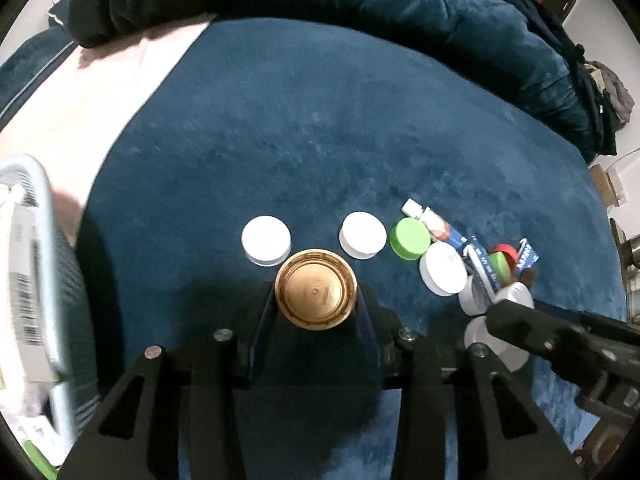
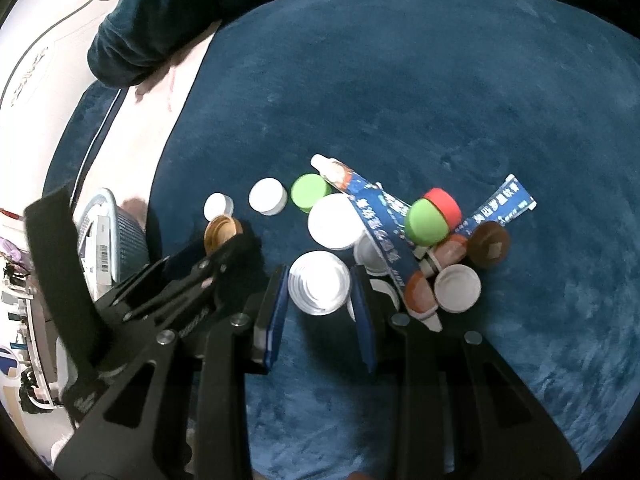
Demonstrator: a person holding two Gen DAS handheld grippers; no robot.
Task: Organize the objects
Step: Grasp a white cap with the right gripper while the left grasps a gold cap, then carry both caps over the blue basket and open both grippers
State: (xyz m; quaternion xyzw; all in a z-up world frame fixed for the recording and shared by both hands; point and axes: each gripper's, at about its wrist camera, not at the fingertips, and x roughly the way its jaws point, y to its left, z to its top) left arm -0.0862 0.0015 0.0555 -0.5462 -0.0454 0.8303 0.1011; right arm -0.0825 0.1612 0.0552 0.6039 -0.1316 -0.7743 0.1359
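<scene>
The gold lid (image 1: 316,294) sits straight ahead between the fingers of the left tool (image 1: 316,300), which is pinched on its rim; two white caps (image 1: 266,240) lie just beyond it on the blue blanket (image 1: 320,120). The right tool (image 2: 320,292) flanks a white ribbed lid (image 2: 319,282), seemingly gripping it, though contact is hard to confirm, with the pile of caps and tubes (image 2: 380,216) just right of it.
</scene>
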